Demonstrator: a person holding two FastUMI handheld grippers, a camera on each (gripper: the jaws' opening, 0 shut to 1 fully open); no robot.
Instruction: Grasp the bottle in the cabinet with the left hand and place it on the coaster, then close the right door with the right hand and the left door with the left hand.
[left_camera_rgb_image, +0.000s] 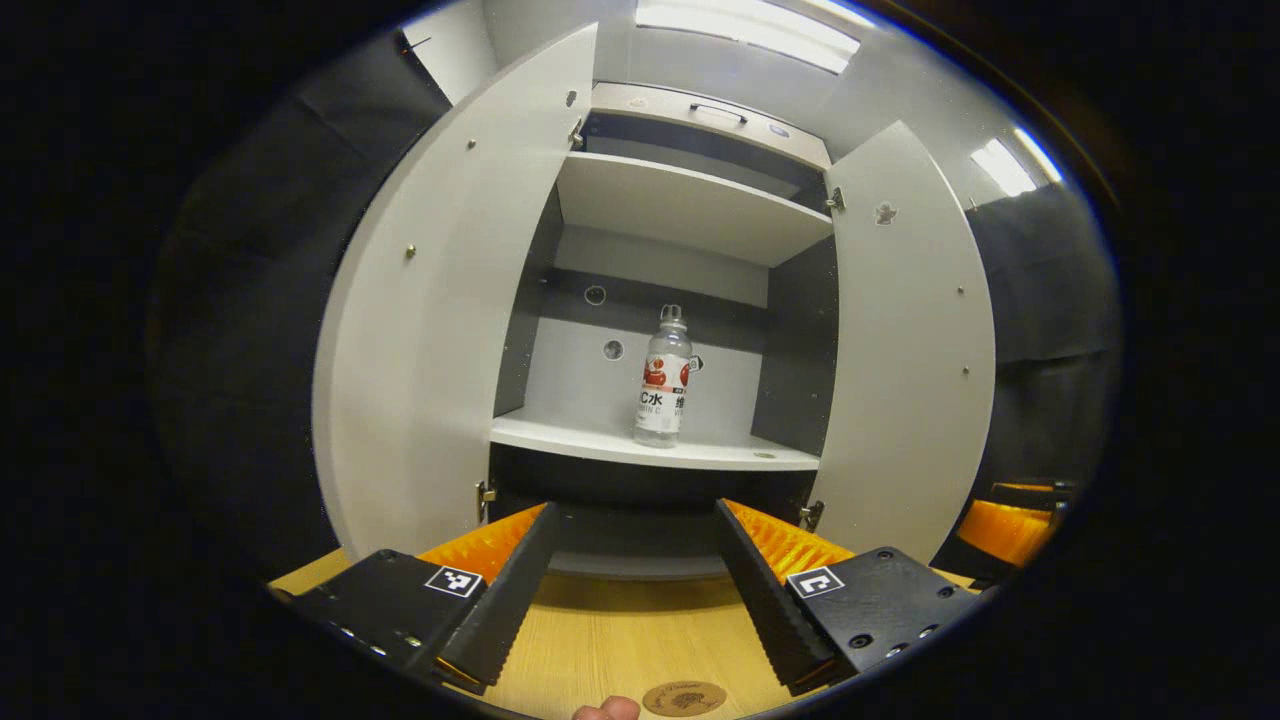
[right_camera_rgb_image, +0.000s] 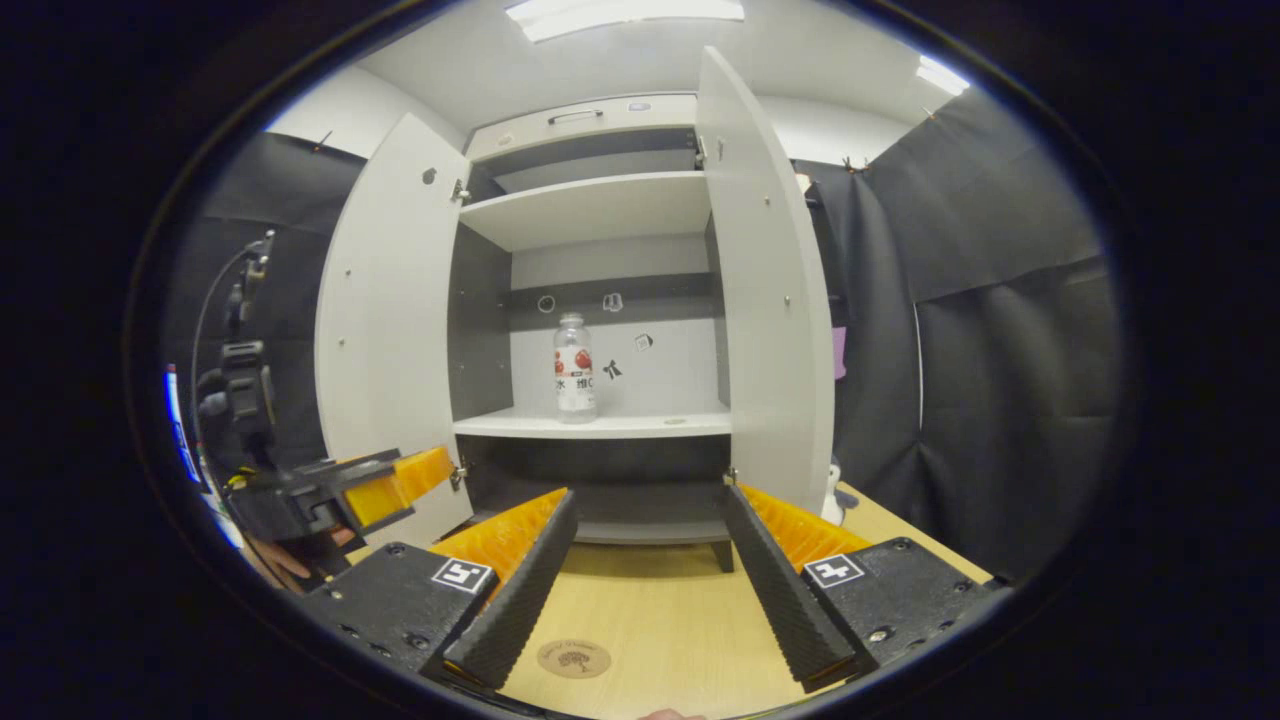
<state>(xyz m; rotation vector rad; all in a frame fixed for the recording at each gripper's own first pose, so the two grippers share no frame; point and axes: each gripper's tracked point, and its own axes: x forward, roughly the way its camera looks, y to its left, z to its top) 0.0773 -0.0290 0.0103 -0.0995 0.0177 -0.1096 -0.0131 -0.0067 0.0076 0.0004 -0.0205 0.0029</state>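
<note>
The bottle (left_camera_rgb_image: 663, 378) stands upright on the cabinet's shelf (left_camera_rgb_image: 600, 442), straight ahead of and above the left gripper (left_camera_rgb_image: 632, 590), whose fingers are spread and empty. The right gripper (right_camera_rgb_image: 648, 590) is also spread, off to the bottle's right.

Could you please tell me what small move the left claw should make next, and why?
Probably ease the left claw forward and up toward the clear plastic bottle with the red and white label. The bottle stands upright on the white cabinet shelf, both white doors are open, and the claw's jaws are wide apart above the wooden tabletop, well short of the bottle.
</note>
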